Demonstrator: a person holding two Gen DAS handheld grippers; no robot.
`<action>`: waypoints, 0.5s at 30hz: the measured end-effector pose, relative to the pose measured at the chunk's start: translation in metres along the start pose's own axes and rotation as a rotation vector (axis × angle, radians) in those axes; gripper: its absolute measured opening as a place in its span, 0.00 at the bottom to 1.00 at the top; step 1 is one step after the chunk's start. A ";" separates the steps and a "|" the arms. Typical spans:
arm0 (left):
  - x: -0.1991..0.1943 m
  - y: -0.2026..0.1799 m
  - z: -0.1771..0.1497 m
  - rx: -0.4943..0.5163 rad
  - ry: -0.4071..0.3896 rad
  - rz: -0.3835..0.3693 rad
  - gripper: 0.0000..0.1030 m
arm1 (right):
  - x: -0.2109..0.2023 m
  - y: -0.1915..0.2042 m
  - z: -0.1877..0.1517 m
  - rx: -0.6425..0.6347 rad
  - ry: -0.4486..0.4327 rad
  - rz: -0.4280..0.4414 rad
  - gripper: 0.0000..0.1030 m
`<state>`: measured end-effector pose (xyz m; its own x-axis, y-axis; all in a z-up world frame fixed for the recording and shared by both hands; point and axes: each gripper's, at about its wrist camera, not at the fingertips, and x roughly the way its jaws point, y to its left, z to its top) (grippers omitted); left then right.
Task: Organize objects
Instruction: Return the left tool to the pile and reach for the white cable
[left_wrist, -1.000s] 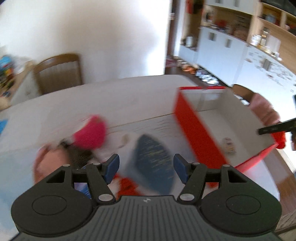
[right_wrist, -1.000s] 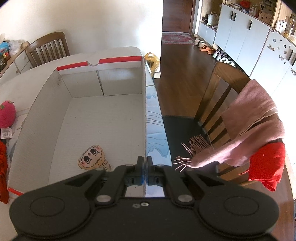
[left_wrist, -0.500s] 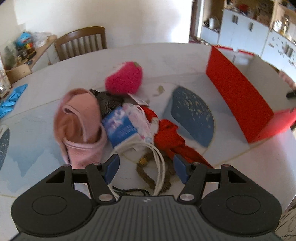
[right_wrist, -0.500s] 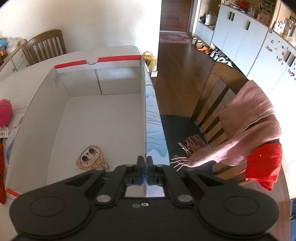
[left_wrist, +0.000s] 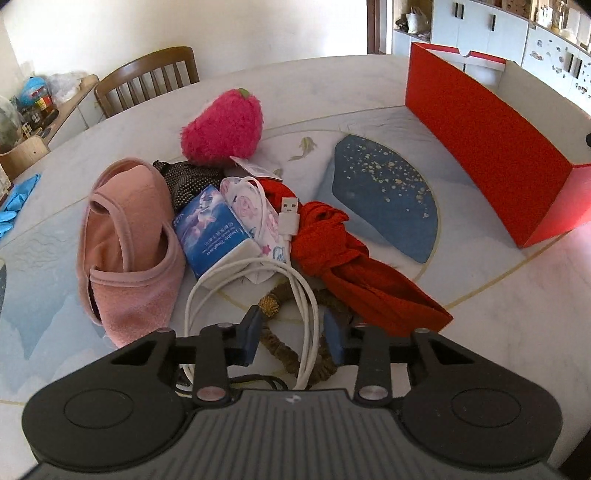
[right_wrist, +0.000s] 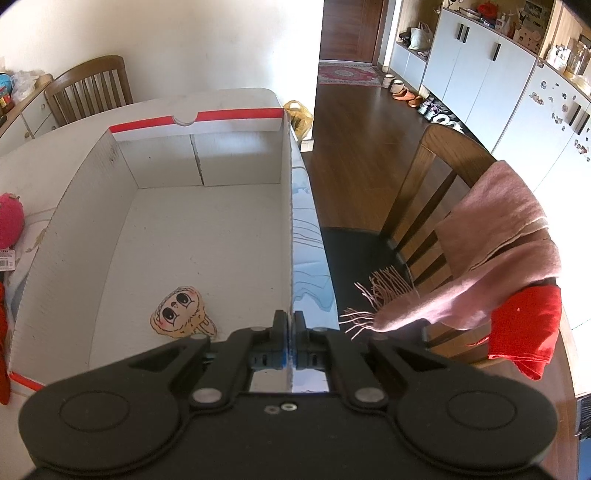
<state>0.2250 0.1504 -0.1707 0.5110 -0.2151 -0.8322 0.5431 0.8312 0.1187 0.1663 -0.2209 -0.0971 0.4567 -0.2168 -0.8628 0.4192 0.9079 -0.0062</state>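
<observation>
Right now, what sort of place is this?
Likely a home dining room: a marble-look dining table with wooden chairs, white cabinets, and shoes on the hardwood floor by the doorway.

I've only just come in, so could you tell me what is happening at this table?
A person is tidying a pile of odds and ends into a red box. The right hand-held gripper is shut on the box's side wall, steadying it. The left hand-held gripper is over the pile, its jaws just closing around a white cable and a rope, not yet pinching them.
</observation>
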 end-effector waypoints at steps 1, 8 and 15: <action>0.002 0.001 0.000 -0.008 0.004 -0.005 0.31 | 0.000 0.000 0.000 -0.001 0.000 0.000 0.02; 0.016 0.000 0.001 -0.019 0.047 -0.024 0.22 | 0.000 0.000 0.000 -0.001 0.001 0.001 0.02; 0.022 -0.001 0.003 -0.036 0.069 -0.033 0.08 | 0.001 0.000 -0.001 -0.005 0.001 0.006 0.02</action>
<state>0.2377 0.1437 -0.1872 0.4456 -0.2080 -0.8707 0.5337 0.8426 0.0719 0.1658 -0.2210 -0.0980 0.4582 -0.2113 -0.8634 0.4127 0.9108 -0.0039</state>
